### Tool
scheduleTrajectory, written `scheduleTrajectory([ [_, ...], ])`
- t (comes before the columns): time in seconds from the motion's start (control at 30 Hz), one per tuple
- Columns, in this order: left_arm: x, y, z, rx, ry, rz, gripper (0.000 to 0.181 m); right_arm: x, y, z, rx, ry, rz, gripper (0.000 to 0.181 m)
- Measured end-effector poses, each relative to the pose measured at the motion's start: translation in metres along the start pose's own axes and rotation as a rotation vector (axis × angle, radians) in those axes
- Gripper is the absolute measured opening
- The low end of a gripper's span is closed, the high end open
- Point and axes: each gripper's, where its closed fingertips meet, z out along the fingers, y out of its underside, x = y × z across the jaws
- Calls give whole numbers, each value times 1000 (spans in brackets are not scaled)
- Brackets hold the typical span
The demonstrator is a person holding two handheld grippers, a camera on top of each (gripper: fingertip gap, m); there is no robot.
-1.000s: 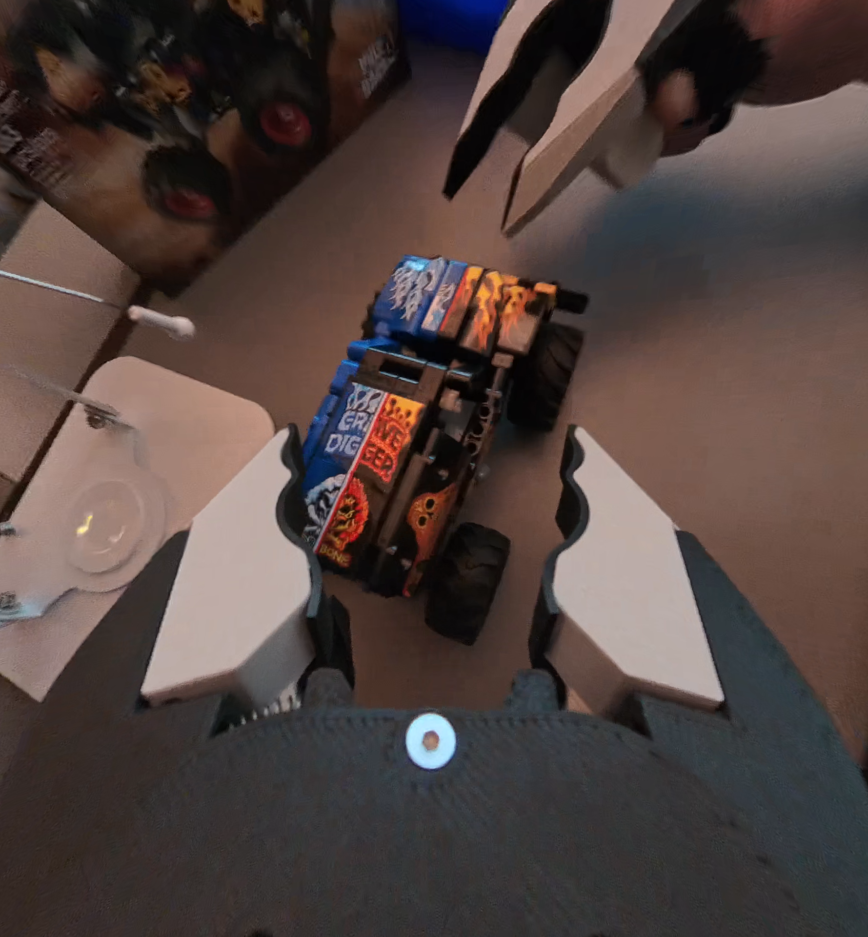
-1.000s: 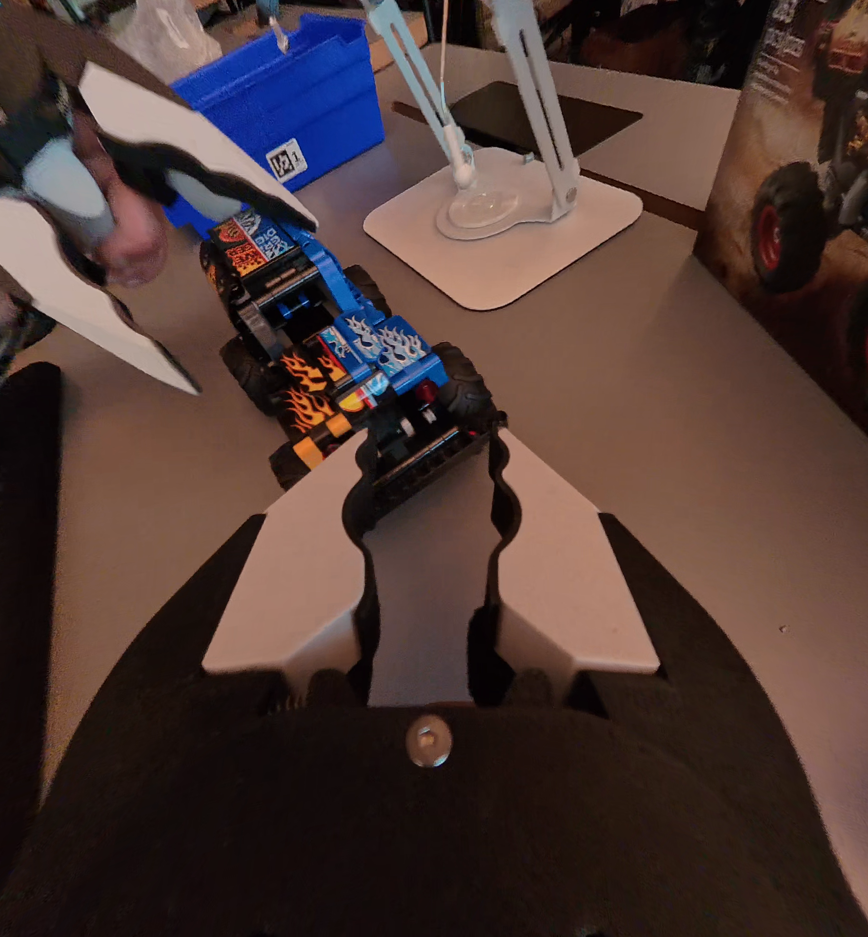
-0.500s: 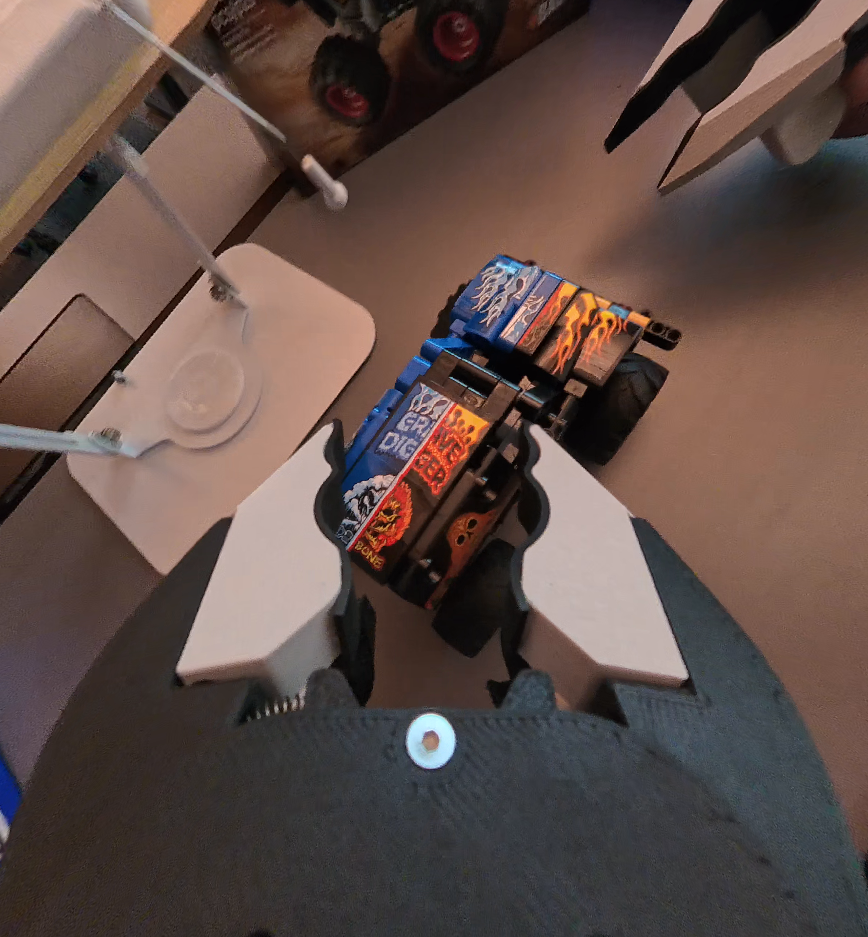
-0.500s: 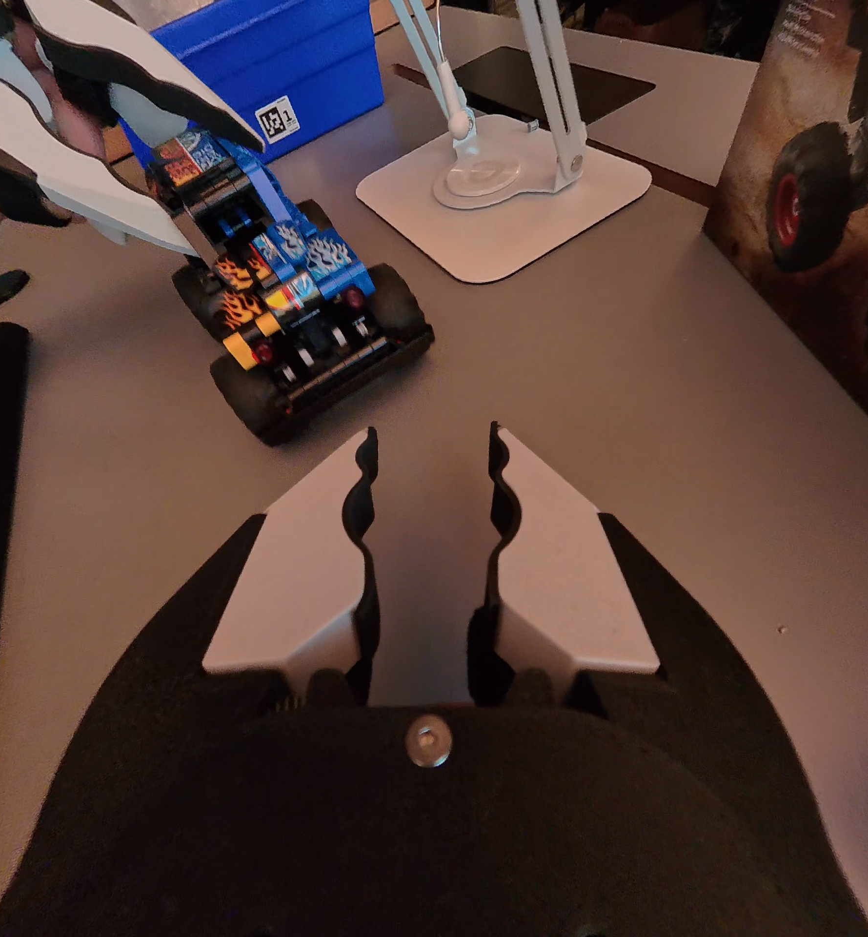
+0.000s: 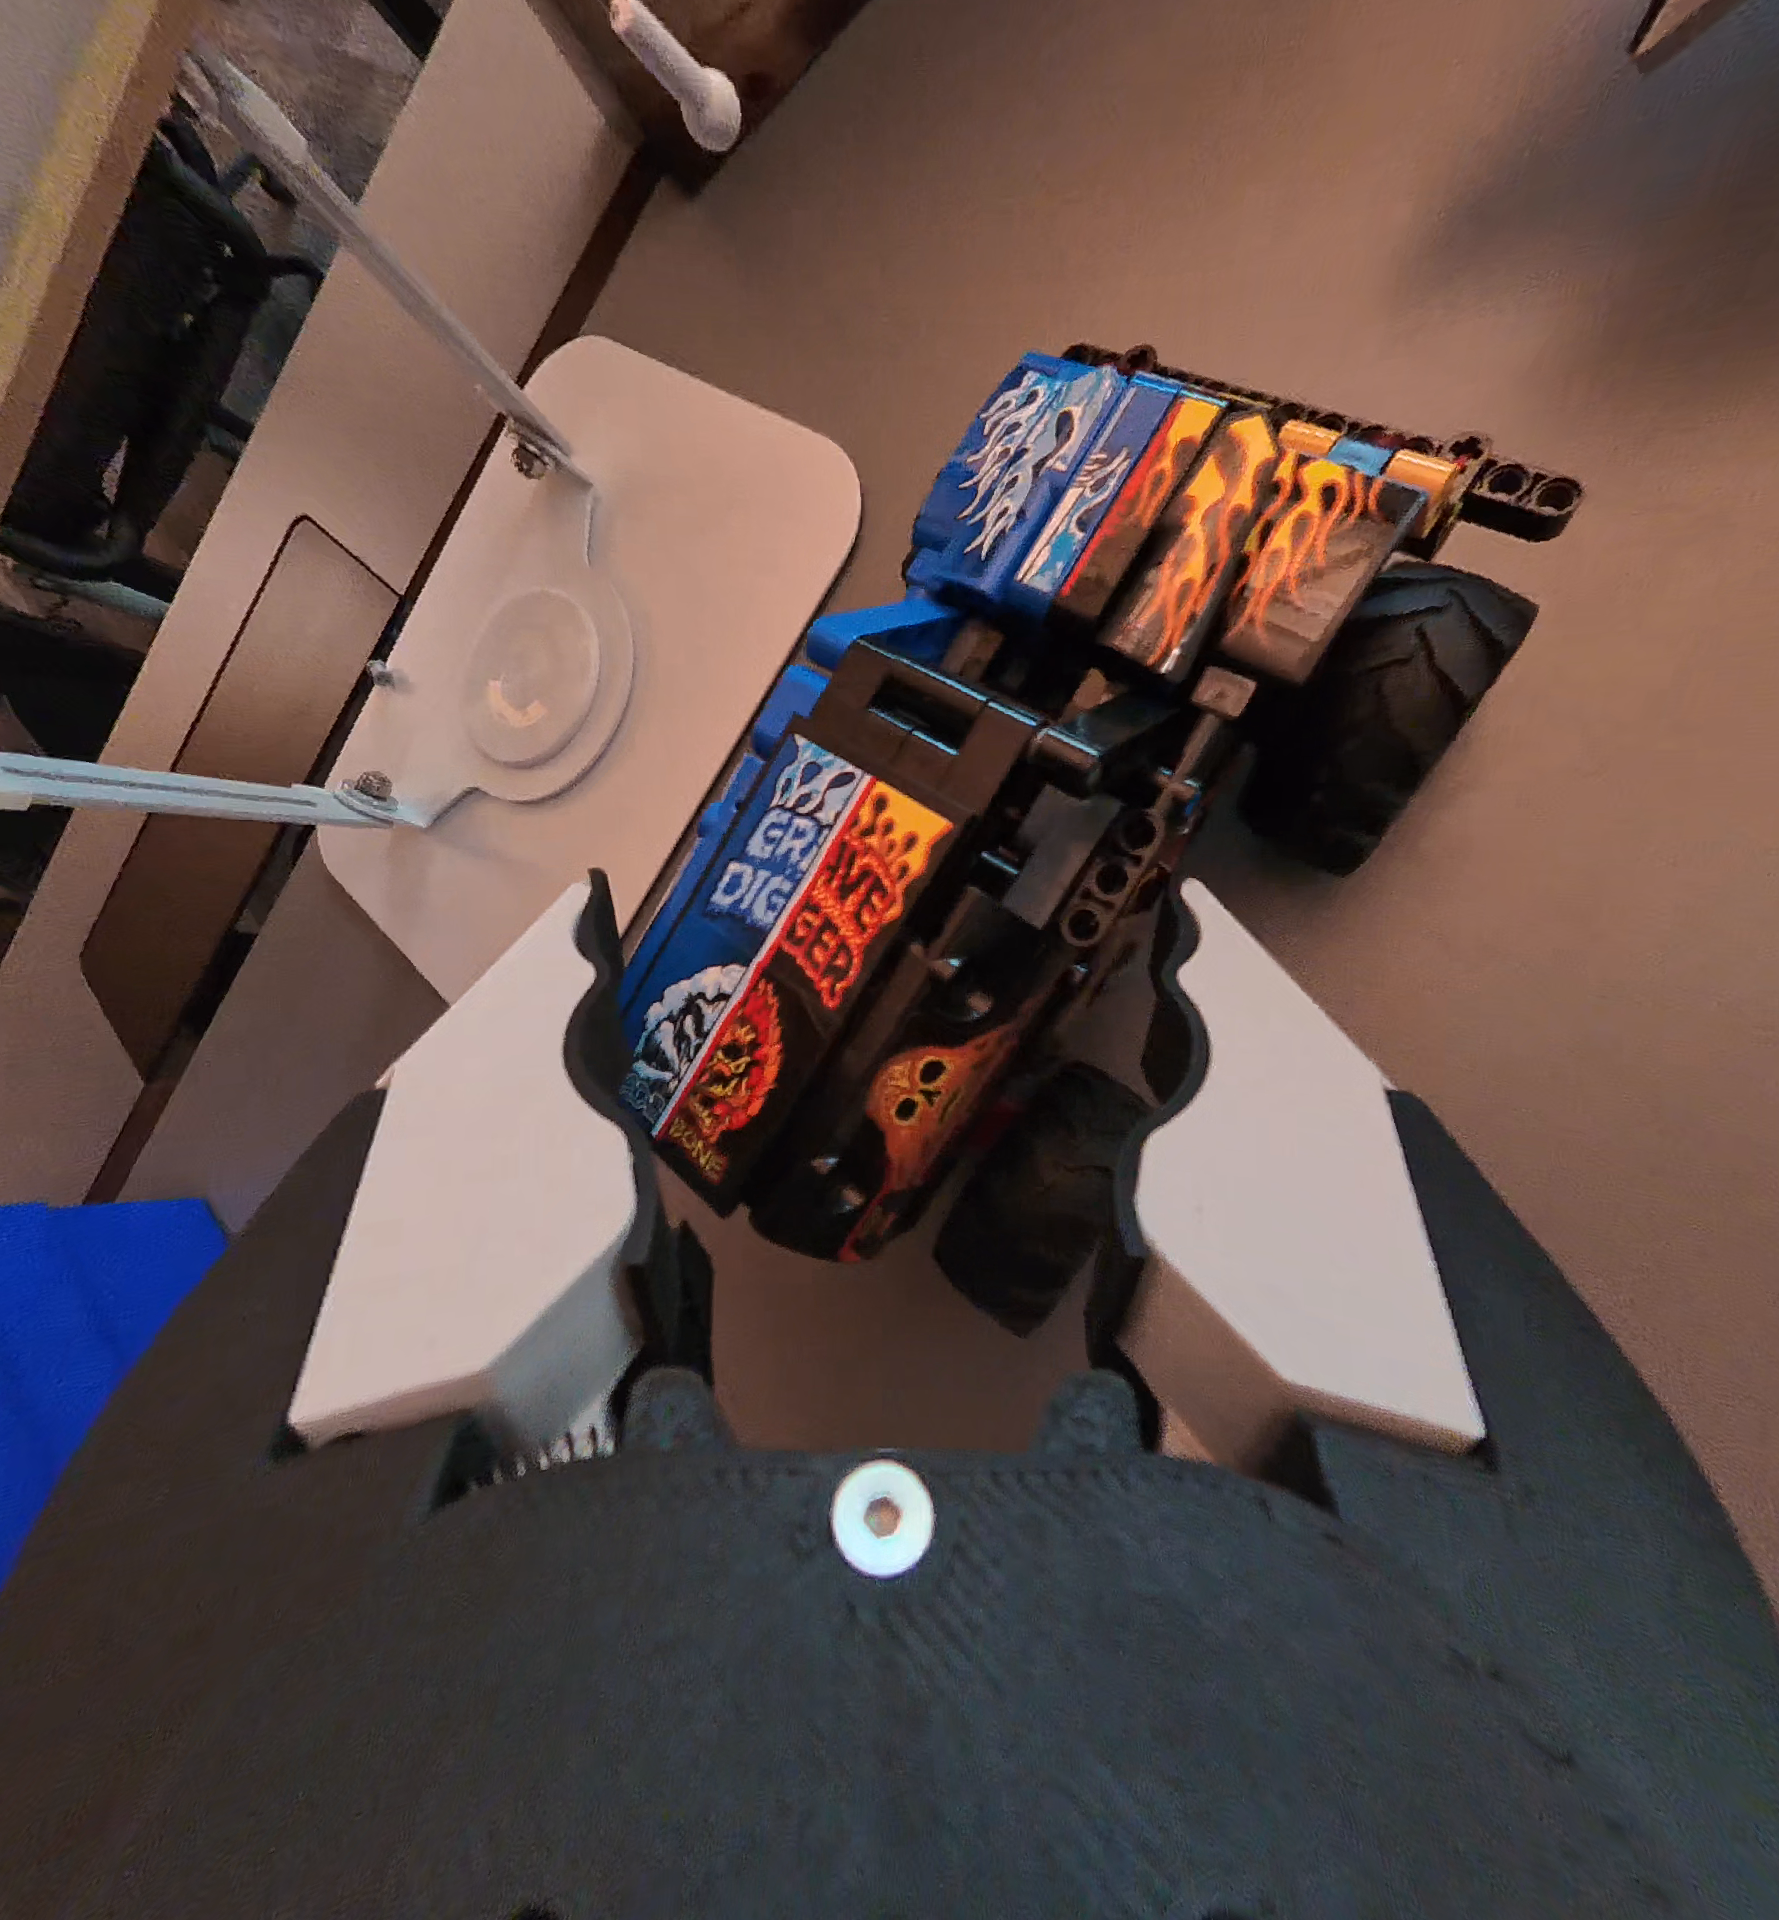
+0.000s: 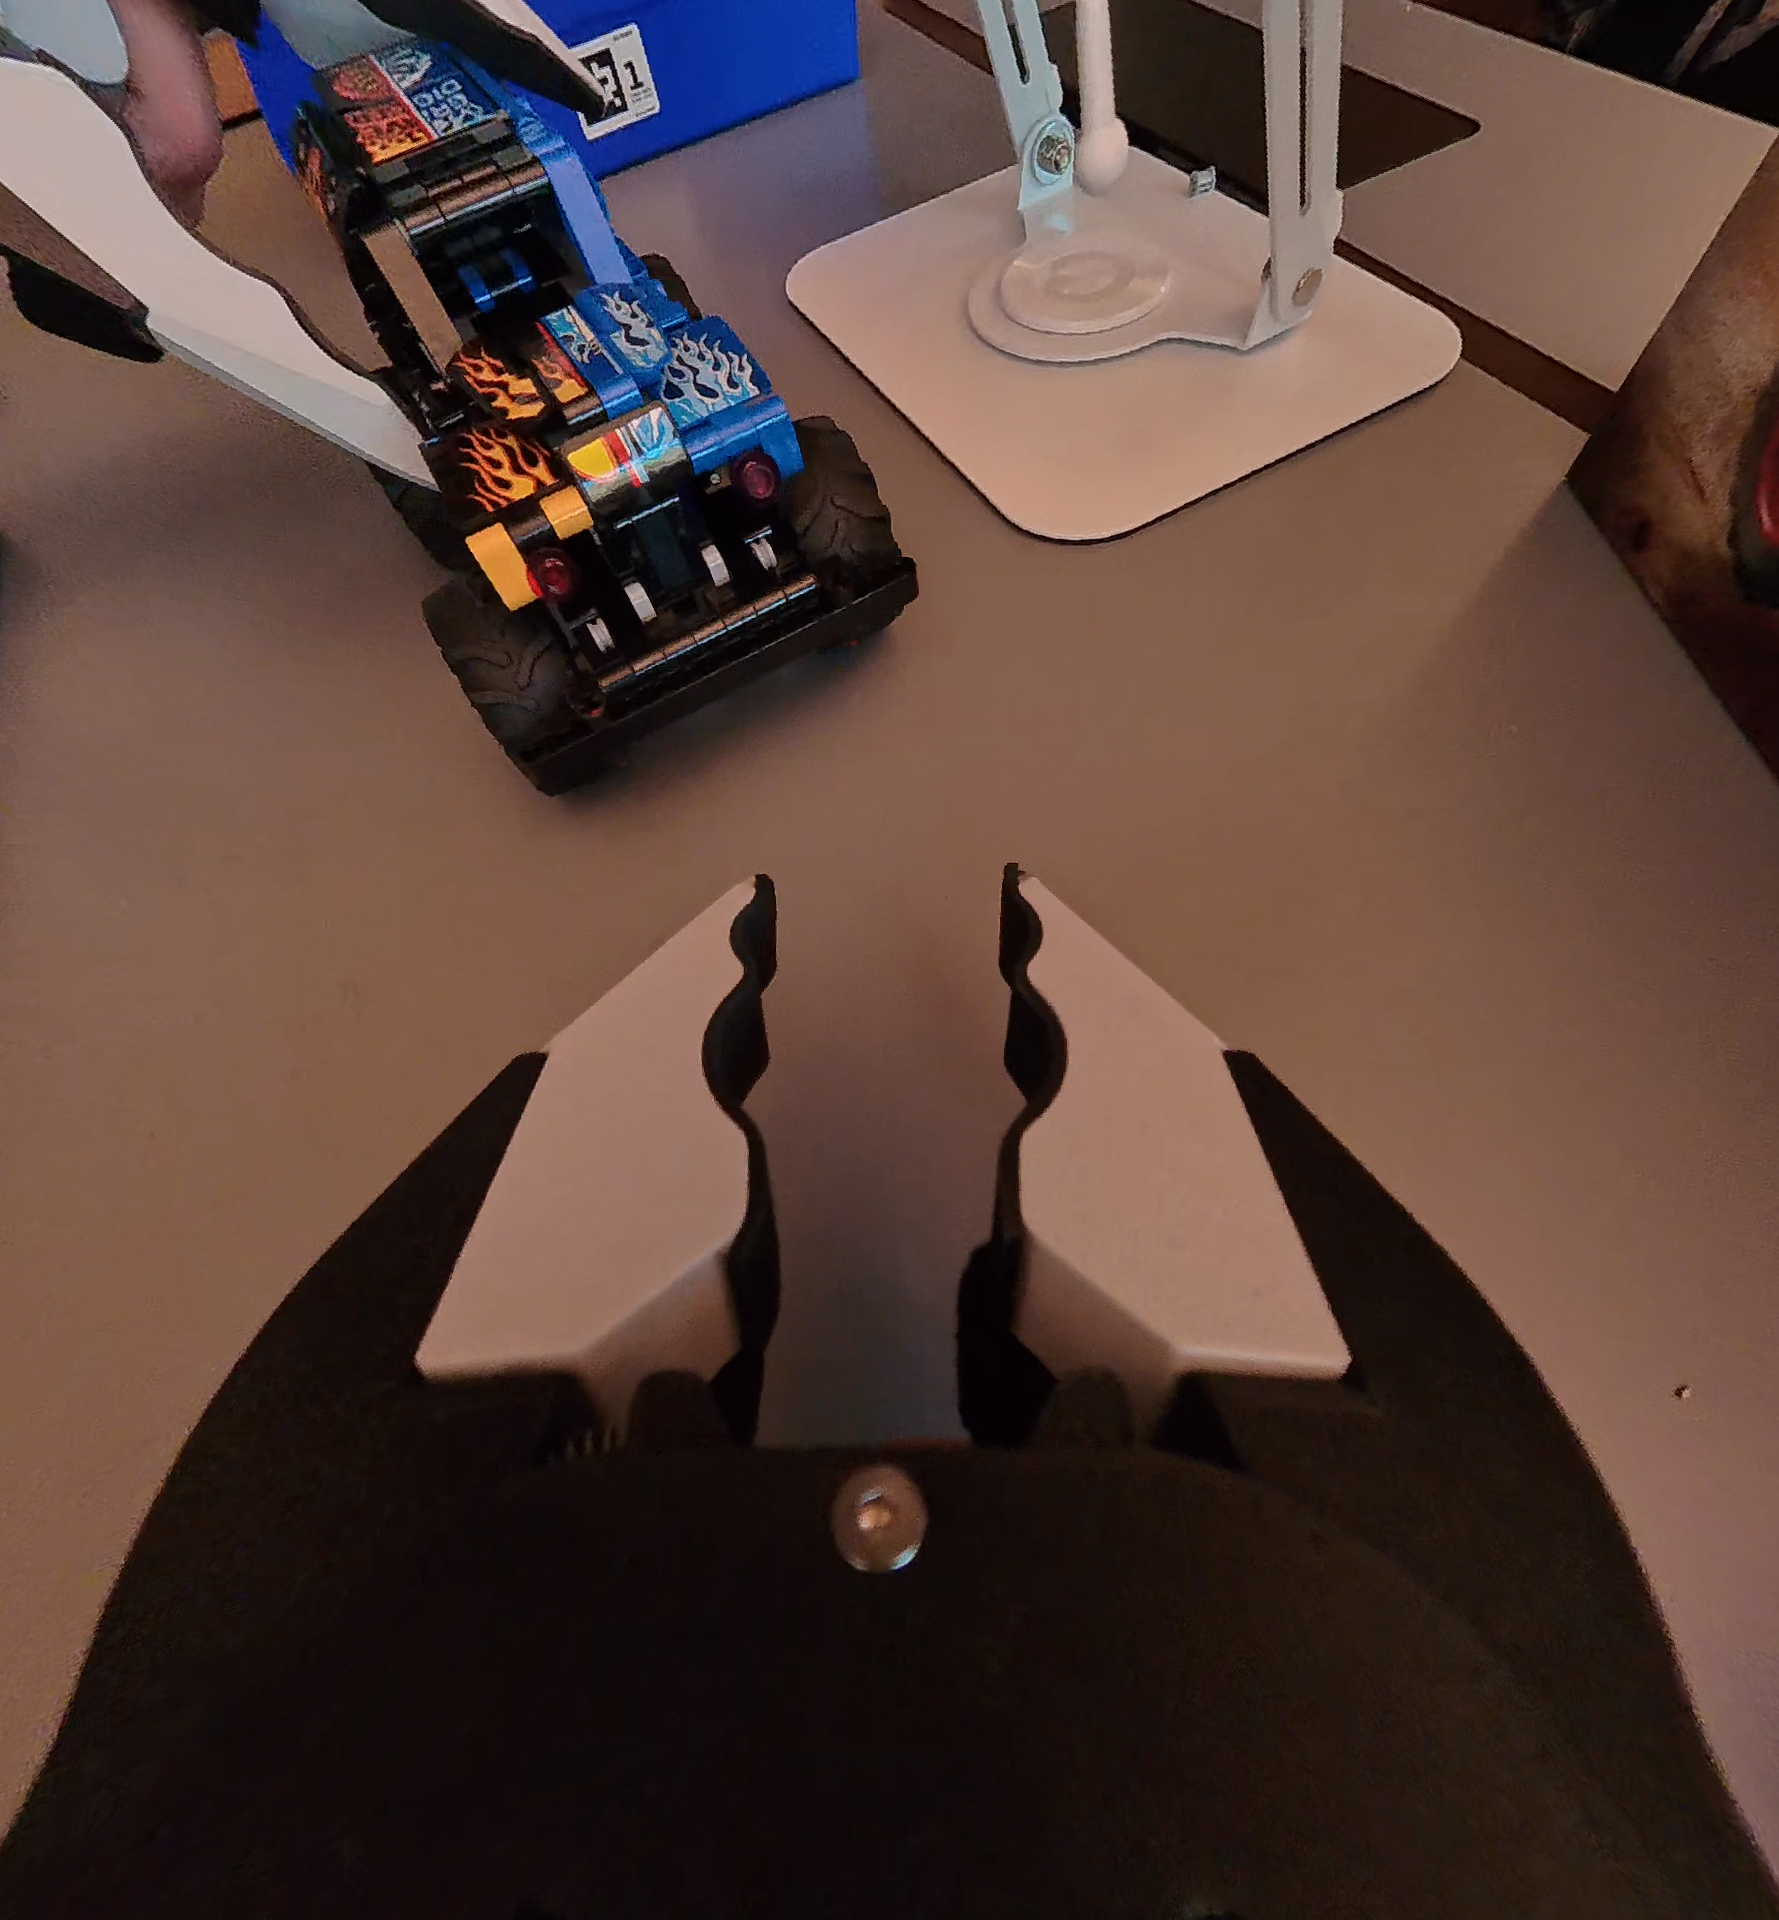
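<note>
Two hand-held grippers showed. The left hand-held gripper point(image 5: 880, 1049) was closed around the rear body of the blue, black and orange brick-built monster truck toy point(image 5: 1072, 790), fingers pressed on both flanks; whether the rear was lifted off the grey worktop point(image 5: 1487, 1143) I could not tell. The truck's long axis ran straight ahead of the left gripper, nose away from it, nose wheels on the worktop. The right hand-held gripper point(image 6: 885, 904) was empty, fingers parted, facing the truck's nose, which lay ahead and to its left, well apart; the left was nearer. Flame and skull stickers with lettering covered the truck's panels. Nearby stood a white lamp base point(image 6: 1124, 416), a blue plastic bin point(image 6: 739, 73) with a square code label, and a printed truck box point(image 6: 1737, 416).
</note>
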Motion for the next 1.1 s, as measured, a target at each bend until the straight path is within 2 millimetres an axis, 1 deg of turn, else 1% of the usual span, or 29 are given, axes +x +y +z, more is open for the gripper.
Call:
scheduleTrajectory([
  [0.13,-6,7,-3,-25,-46,-32,99,0,-1,0,6,3,-3,40],
  [0.33,-28,35,-13,-105,-142,-157,99,11,7,0,4,21,17,38],
  [0.4,-30,41,-17,-124,-142,-177,100,11,5,-2,15,20,21,38],
  [0.47,-28,41,-19,-115,-131,-172,100,9,2,-4,29,19,16,39],
  [0.5,-27,40,-20,-102,-121,-184,103,8,1,-4,32,19,12,40],
  [0.57,-27,38,-27,-74,-124,-195,99,6,-1,-4,33,17,2,42],
  [0.63,-24,35,-32,-44,-119,-215,100,2,-2,-1,28,13,-7,45],
  [0.67,-22,35,-36,-31,-119,-233,103,0,-3,1,26,14,-15,45],
  [0.73,-21,40,-45,-25,-146,-258,105,-6,-2,8,10,11,-33,47],
  [0.77,-18,40,-49,-2,-152,-271,107,-10,-2,12,0,5,-43,51],
  [0.8,-15,42,-53,16,-148,-289,105,-16,-4,16,-5,-3,-55,54],
  [0.83,-9,45,-54,25,-128,-303,96,-22,-6,19,-4,-7,-72,54],
  [0.97,2,60,-57,55,-123,-356,95,-43,-20,40,-2,-6,-129,56],
  [1.03,9,62,-54,85,-89,-405,95,-46,-23,53,-25,27,-156,57],
  [1.1,15,65,-47,84,-65,-426,93,-45,-23,62,-43,48,-162,59],
])
